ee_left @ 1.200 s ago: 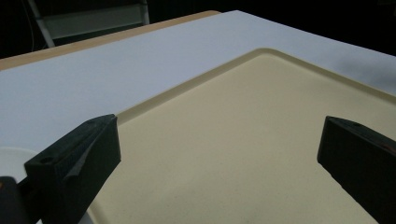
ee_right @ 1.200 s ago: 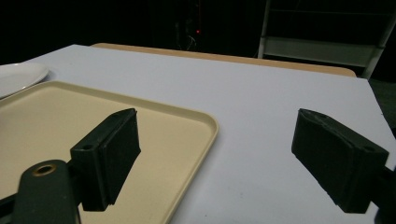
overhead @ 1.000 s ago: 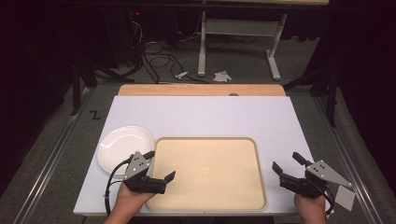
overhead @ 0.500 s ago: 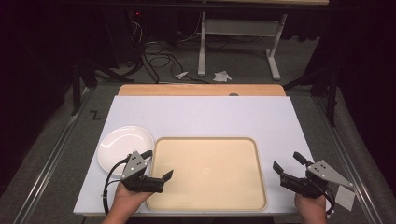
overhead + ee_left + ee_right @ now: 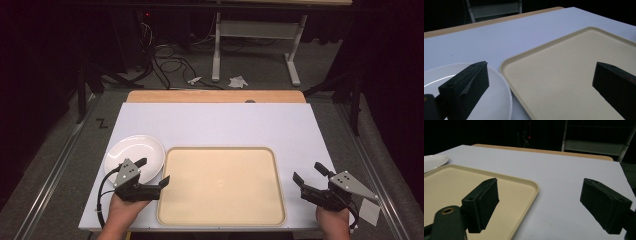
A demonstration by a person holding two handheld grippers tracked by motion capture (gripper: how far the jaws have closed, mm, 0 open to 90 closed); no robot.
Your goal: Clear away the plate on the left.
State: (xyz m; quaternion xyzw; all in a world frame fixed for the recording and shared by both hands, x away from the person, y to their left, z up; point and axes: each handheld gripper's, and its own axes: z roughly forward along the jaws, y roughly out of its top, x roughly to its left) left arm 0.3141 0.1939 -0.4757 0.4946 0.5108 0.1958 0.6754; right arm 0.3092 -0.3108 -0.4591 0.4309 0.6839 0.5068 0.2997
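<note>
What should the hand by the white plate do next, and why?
Probably ease the left hand-held gripper forward so its jaws close on the near rim of the white plate. The jaws stand open with one above the plate, and the tan tray beside it lies bare, a likely place for the plate.

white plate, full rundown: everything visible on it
The white plate is round, shallow and glossy, ceramic by its look, and empty. It lies flat on the table, left of the tan tray, with a thin strip of table between their rims. One jaw of the open left hand-held gripper hangs over its near edge; contact unclear.
</note>
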